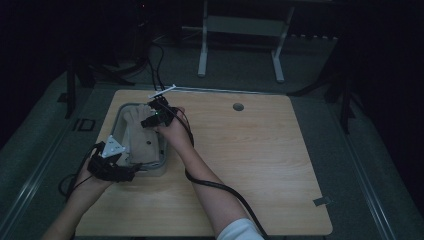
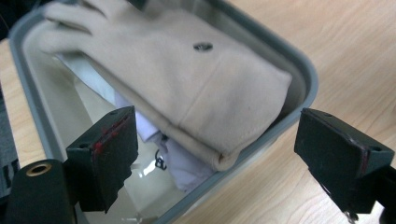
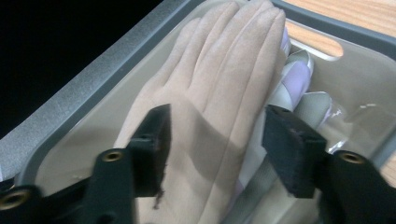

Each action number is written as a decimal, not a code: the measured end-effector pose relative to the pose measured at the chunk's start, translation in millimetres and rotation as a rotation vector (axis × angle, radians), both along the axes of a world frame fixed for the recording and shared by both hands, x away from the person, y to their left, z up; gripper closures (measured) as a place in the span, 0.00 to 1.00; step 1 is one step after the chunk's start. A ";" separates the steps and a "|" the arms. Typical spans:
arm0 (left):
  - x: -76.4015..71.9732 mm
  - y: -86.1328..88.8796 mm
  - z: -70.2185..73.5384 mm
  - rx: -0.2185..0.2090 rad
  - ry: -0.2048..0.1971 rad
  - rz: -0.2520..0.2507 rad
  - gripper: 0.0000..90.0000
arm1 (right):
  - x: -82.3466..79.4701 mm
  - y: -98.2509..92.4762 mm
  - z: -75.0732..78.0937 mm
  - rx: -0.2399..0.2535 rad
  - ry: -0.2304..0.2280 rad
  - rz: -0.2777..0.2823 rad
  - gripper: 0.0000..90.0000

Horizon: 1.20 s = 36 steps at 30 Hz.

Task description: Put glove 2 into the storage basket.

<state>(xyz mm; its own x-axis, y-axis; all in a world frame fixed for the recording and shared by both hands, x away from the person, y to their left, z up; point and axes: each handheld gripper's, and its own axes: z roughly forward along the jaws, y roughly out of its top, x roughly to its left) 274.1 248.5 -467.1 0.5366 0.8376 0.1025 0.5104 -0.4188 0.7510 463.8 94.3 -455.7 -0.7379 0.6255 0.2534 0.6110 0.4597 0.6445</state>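
- Beige glove (image 2: pixel 187 79) is lying inside a grey-rimmed clear tray (image 2: pixel 306 74), which is sitting near the left edge of the wooden counter (image 1: pixel 250 165).
- In the left gripper view the glove's cuff end is facing the camera, a small dark stud showing on its upper face; the fingers are pointing toward the tray's far end.
- White, plastic-wrapped items (image 2: pixel 182 163) are lying under the glove (what they are I cannot tell).
- Left gripper (image 2: pixel 217 154) is hovering at the near end of the tray, its jaws standing wide apart: one pad is hanging over the tray's inside, the other outside the rim above the bare wood. Nothing is being gripped; the cuff is sitting between the pads and beyond them, untouched.
- Right gripper (image 3: pixel 215 144) is hovering over the far end of the tray, looking down on the glove's finger end. Its jaws are standing partly open to either side of the glove's palm, with no visible pressure on the fabric.
- In the high view both hands are crowding the tray, the left gripper (image 1: pixel 112 162) at its near end and the right gripper (image 1: pixel 156 114) at its far end.
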 end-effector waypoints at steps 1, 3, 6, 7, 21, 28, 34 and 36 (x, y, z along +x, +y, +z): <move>-1.1 0.4 1.5 -0.016 -0.004 0.002 0.16 | -2.1 -2.7 1.9 0.004 -0.006 0.004 0.40; -3.4 -1.1 3.3 -0.066 -0.021 -0.013 0.16 | -6.2 -9.3 4.0 0.009 -0.029 0.035 0.31; -6.7 -9.1 4.3 -0.114 -0.031 -0.045 0.16 | -12.4 -20.5 5.4 0.020 -0.032 0.069 0.28; -7.2 -12.3 4.5 -0.118 -0.030 -0.056 0.16 | -14.7 -24.1 5.2 0.018 -0.036 0.079 0.27; -5.8 -53.4 -0.4 -0.170 -0.036 -0.147 0.16 | -40.5 -79.8 3.5 0.015 -0.076 0.122 0.22; -2.7 -77.2 -5.1 -0.193 -0.016 -0.203 0.16 | -52.8 -113.0 -2.3 0.016 -0.081 0.118 0.22; -0.9 -95.3 -13.5 -0.229 -0.005 -0.265 0.16 | -63.2 -141.4 -8.9 0.017 -0.087 0.104 0.22; -0.2 -102.5 -17.1 -0.228 -0.001 -0.280 0.16 | -66.1 -149.8 -13.2 0.018 -0.083 0.104 0.22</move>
<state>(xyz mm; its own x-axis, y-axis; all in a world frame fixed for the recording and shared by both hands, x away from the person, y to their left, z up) 273.9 146.0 -484.2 0.7487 0.6593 -0.0692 0.3988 -0.3645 0.8415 397.7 -55.4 -468.9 -0.8172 0.5410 0.1988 0.5049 0.5057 0.6995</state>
